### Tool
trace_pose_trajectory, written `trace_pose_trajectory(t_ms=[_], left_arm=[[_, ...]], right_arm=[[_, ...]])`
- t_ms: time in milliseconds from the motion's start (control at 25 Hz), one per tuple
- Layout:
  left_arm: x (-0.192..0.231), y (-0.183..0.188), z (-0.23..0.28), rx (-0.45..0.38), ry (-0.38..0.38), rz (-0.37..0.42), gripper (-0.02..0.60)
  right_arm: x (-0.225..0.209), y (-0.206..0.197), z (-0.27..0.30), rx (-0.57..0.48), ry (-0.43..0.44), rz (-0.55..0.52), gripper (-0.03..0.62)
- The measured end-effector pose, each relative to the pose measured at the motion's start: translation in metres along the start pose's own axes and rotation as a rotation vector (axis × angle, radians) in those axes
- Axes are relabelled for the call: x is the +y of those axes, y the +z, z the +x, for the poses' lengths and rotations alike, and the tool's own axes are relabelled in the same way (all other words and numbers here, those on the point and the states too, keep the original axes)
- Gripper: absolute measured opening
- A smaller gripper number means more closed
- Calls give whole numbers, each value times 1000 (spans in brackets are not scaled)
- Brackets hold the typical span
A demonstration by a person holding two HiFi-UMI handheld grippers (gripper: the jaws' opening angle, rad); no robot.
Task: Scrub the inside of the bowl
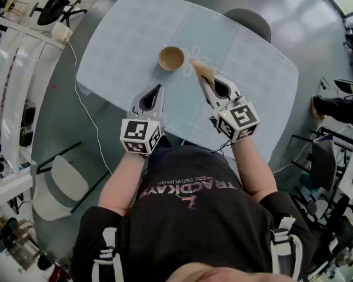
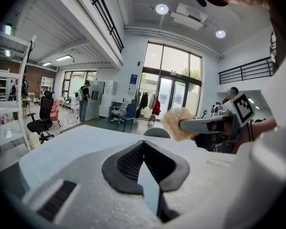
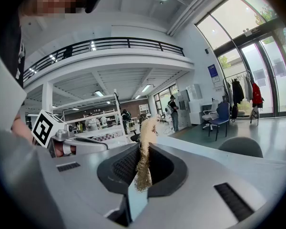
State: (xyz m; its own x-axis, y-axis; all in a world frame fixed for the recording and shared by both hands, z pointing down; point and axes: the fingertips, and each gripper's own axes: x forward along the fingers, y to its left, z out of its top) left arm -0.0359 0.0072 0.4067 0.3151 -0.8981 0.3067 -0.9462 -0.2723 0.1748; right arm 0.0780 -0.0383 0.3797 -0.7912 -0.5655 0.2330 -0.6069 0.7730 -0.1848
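Note:
A tan bowl (image 1: pixel 171 58) stands upright on the pale blue table (image 1: pixel 123 34), near its middle. My right gripper (image 1: pixel 203 80) hovers just right of the bowl, shut on a tan fibrous scrubber (image 1: pixel 202 70) whose end sticks out toward the bowl's rim. In the right gripper view the scrubber (image 3: pixel 144 151) hangs pinched between the jaws of the right gripper (image 3: pixel 145 147). My left gripper (image 1: pixel 159 87) is shut and holds nothing, a short way in front of the bowl. The left gripper view shows the left gripper (image 2: pixel 143 143) with its jaws together and the scrubber (image 2: pixel 175 123) off to the right. The bowl is outside both gripper views.
A grey chair (image 1: pixel 250 21) stands at the table's far side. A white chair (image 1: pixel 57 184) is on the floor at the left. A white cable (image 1: pixel 85 107) runs off the table's left edge. Shelving (image 1: pixel 12 81) lines the left wall.

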Motion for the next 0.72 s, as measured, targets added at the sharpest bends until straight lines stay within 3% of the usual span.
trace_pose_trajectory(t_ms=[720], left_arm=[[15, -8, 5, 39, 15, -25, 17]], right_arm=[[1, 0, 7, -10, -9, 27, 32]])
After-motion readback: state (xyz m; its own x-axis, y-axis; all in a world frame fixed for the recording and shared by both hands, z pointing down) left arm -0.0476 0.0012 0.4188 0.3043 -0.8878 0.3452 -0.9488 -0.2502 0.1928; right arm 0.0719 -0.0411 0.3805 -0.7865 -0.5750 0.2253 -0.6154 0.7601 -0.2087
